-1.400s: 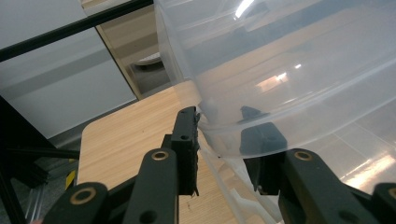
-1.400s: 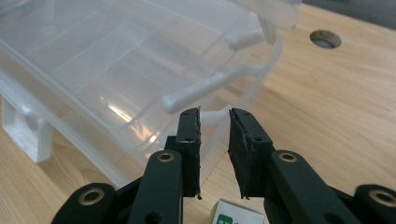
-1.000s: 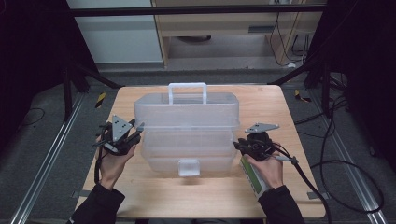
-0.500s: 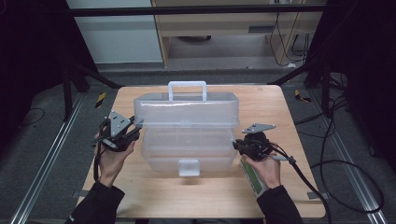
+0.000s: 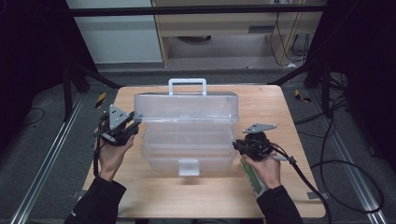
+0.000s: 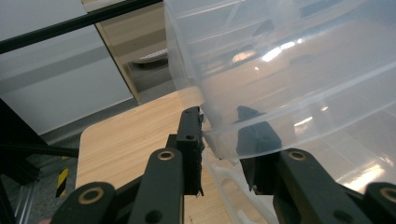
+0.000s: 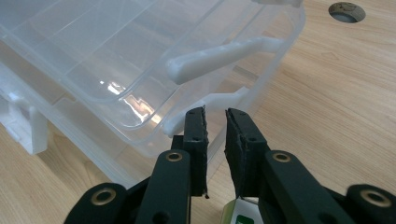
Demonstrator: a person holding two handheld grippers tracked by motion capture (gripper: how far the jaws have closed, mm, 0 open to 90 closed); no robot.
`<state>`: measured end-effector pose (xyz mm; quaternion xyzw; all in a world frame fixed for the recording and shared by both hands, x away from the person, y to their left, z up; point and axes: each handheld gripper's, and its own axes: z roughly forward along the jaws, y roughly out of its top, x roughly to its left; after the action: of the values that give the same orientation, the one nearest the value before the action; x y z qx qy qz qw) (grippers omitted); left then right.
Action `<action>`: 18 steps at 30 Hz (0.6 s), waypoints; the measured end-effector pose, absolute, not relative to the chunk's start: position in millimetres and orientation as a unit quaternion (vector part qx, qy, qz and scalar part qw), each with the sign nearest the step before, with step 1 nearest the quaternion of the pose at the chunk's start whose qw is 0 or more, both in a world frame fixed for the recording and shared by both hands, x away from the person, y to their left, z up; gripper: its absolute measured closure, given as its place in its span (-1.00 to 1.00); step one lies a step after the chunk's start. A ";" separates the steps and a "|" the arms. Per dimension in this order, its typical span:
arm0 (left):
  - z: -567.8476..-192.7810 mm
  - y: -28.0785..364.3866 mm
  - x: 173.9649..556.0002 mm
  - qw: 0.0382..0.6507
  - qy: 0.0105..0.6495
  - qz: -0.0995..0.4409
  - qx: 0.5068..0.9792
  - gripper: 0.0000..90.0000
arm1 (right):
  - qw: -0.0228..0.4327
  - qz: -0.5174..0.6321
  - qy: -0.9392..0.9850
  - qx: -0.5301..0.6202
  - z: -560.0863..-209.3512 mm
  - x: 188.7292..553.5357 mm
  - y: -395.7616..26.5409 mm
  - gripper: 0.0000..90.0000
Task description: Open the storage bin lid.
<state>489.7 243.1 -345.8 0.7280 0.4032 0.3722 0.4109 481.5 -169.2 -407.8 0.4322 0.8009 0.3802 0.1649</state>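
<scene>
Clear plastic storage box (image 5: 187, 135) with a white carry handle (image 5: 187, 84) is sitting at the centre of the light wooden tabletop (image 5: 299, 186), its lid (image 5: 184, 106) standing partly raised toward the upper middle of the high view.

Left claw (image 5: 132, 127), at the left of centre, is closing on the lid's corner edge. In the left gripper view one black jaw is outside the clear wall (image 6: 280, 70) and the other is showing through it, so the rim is between them; whether the pads are already pressing I cannot tell.

Right claw (image 7: 215, 122), at the lower right of the box in the high view, is nearly shut; its jaws are just beside the white side latch (image 7: 219, 56) and the box's corner flange, a narrow gap between them and nothing visibly gripped. A green-and-white flat object (image 5: 253, 176) is lying under that hand.

Step in hand, as I judge it: opening or closing the lid while steadying the base. Next move calls for a firm pinch on the lid rim and a swing about the rear hinge, base kept from sliding.

Against the earlier frame: both claws' jaws have just been closing, the left on the rim; box and hands are sitting much where they were.
</scene>
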 end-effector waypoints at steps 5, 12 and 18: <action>-344.2 243.4 493.7 0.409 0.405 0.374 0.727 0.59 | 0.161 0.382 0.800 0.434 -408.1 481.7 -169.2 0.74; -340.9 242.9 496.8 0.407 0.408 0.374 0.726 0.61 | 0.158 0.386 0.798 0.436 -408.5 481.9 -169.4 0.74; -336.0 242.1 502.5 0.405 0.410 0.377 0.725 0.62 | 0.154 0.386 0.796 0.440 -408.3 482.0 -169.9 0.74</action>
<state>502.5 242.1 -336.0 0.7250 0.4103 0.3765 0.4052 482.0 -169.9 -408.3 0.4402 0.7960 0.3859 0.1537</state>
